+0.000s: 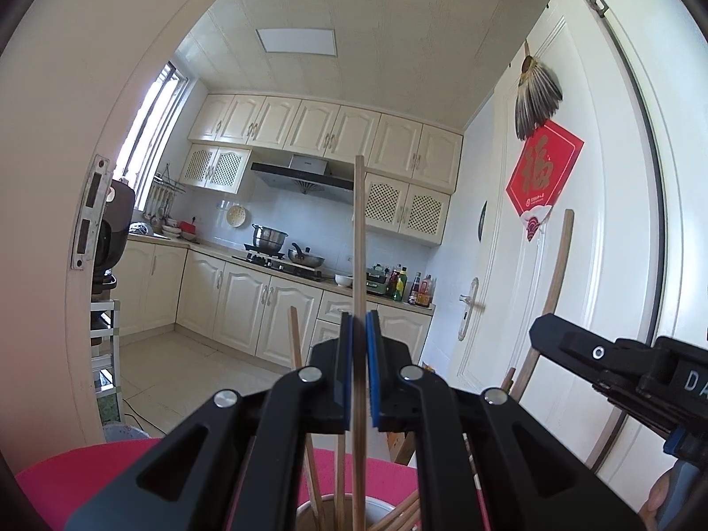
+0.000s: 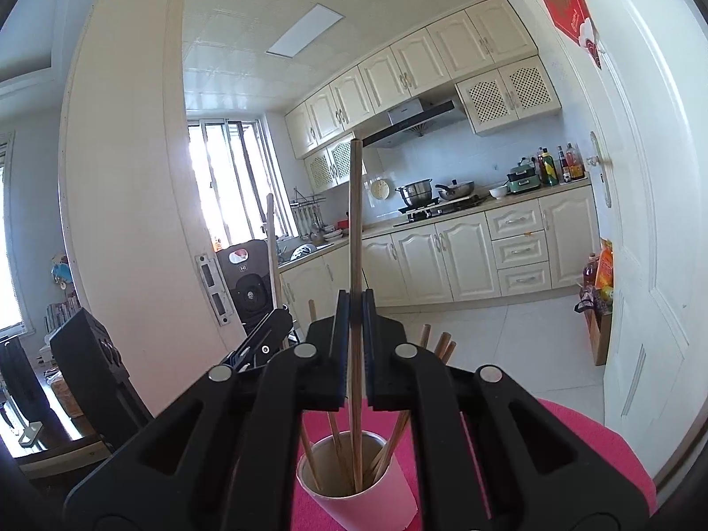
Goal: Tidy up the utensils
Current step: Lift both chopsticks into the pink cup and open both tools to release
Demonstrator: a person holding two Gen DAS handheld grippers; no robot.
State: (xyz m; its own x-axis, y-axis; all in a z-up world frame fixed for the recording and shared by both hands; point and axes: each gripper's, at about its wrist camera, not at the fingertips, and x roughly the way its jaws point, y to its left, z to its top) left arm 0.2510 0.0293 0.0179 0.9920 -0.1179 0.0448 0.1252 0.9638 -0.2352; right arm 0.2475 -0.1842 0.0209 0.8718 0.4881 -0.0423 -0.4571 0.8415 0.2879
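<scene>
A white paper cup stands on a round pink-topped surface and holds several slender wooden chopsticks, which lean against its rim at differing angles; in the left wrist view only the cup's rim shows at the bottom edge. The right gripper pinches one long wooden chopstick between its blue-padded fingers, the stick upright with its lower end inside the cup; seen from the left wrist camera, this gripper enters from the right and its stick slants upward. The left gripper brackets a second upright wooden chopstick, its pads narrowly parted with a slight gap visible on either side of the stick; whether they press it cannot be told; the stick's lower end reaches into the cup. Beyond the pink surface lies a pale tiled floor; cream cabinets run under a countertop carrying a gas hob with a steel pot and a dark wok; bottles cluster at the counter's end; a range hood hangs beneath upper cupboards; a window admits daylight; a white door bears a red diamond paper decoration and a feather fan.
</scene>
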